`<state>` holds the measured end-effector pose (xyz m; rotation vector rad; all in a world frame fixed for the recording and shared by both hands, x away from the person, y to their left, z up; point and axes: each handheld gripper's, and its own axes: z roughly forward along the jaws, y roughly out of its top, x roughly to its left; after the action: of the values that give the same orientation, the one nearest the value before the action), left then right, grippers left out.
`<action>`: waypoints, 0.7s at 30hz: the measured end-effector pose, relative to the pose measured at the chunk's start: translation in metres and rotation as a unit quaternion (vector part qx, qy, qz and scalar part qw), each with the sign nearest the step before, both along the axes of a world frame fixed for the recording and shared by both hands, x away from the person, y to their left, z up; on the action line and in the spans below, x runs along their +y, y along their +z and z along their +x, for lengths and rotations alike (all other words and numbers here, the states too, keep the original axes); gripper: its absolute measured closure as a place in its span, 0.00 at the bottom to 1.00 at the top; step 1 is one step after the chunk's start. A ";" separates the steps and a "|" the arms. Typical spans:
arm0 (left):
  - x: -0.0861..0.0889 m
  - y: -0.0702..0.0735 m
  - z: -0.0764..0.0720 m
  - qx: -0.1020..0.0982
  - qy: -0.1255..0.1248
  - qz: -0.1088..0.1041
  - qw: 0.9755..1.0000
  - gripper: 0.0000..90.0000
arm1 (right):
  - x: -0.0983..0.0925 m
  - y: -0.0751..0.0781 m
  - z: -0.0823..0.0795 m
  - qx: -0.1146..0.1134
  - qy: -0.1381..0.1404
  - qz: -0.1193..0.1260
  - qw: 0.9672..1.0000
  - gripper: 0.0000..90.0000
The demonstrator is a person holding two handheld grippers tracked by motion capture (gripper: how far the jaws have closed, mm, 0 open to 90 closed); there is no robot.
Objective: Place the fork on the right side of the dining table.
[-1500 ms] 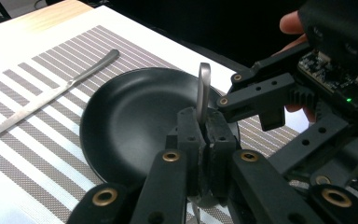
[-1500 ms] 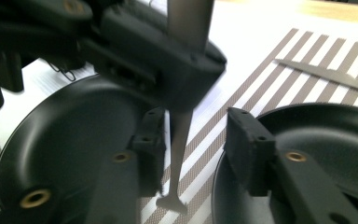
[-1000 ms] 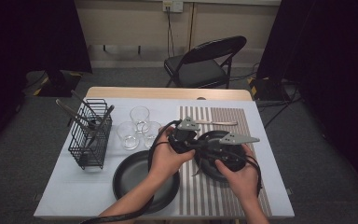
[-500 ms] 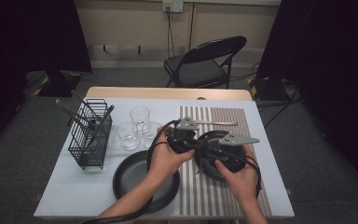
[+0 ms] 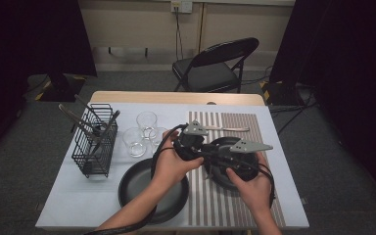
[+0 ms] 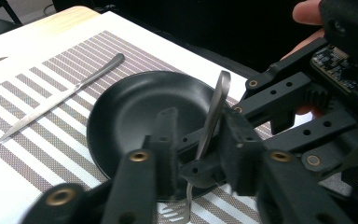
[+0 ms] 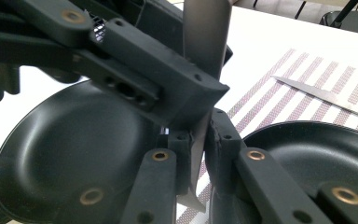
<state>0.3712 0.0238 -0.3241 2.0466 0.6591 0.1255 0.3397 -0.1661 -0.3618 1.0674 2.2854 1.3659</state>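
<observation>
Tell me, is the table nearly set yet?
Partly. Done: a silver table knife lies on the striped placemat beside a small black plate. In hand: a silver fork passes between grippers; the right gripper clamps it, while the left gripper has just been opening around it. Left: placing the fork, and perhaps the clear glasses.

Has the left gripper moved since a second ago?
No. In the high view the left gripper sits at the same spot beside the striped mat's left edge; only its jaws have just been opening around the fork.
</observation>
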 end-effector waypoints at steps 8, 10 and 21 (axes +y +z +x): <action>0.007 0.001 -0.001 0.002 0.007 0.000 1.000 0.60 | -0.004 -0.001 0.002 0.003 -0.004 0.013 1.000 0.91; 0.010 0.000 -0.002 -0.001 0.005 0.006 1.000 0.58 | -0.006 -0.001 0.003 0.005 -0.004 0.016 1.000 0.91; 0.020 -0.017 -0.013 -0.002 -0.002 0.015 1.000 0.58 | -0.008 0.003 0.003 0.007 -0.002 0.026 1.000 0.91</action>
<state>0.3584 0.0436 -0.3413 2.0761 0.6544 0.1370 0.3426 -0.1745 -0.3587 1.1005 2.2679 1.4291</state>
